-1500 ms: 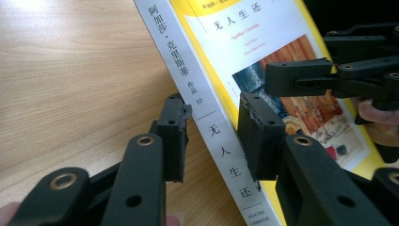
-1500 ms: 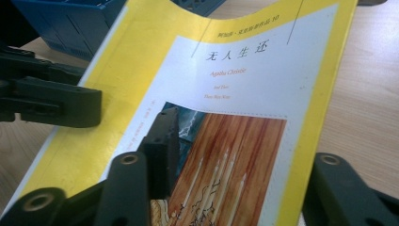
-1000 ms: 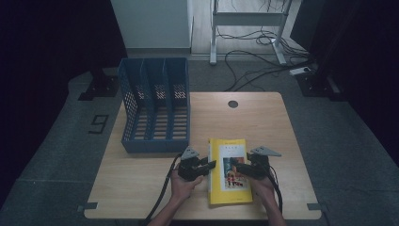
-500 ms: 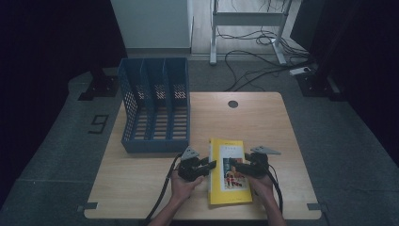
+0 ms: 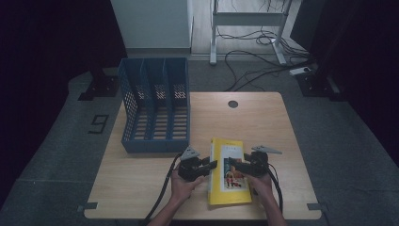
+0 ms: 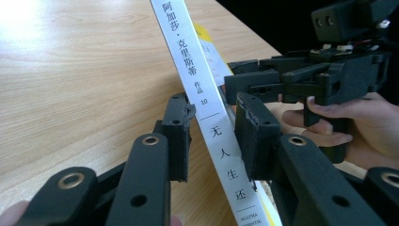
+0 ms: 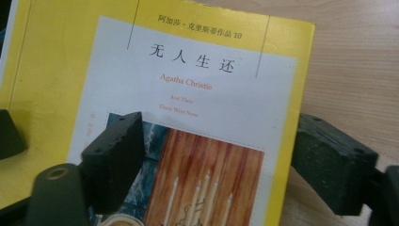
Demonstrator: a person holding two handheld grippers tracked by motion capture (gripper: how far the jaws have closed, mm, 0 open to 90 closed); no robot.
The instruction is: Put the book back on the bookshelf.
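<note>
On the wooden tabletop point(image 5: 141, 183), beside a blue file rack point(image 5: 155, 106), lies the yellow book point(image 5: 229, 186). The left gripper point(image 5: 212, 165) clamps its spine while the right gripper point(image 5: 234, 165), jaws just widened, straddles the cover unclamped. This looks like a handover; next, the left must likely lift the book alone toward the rack.

Both forearms come in low and side by side, hands wrapped around the grips. The left tongs point(image 5: 212, 165) stand narrowed, pointing inward – the right tongs point(image 5: 234, 165), facing them, have just been opening and gape wide.
</note>
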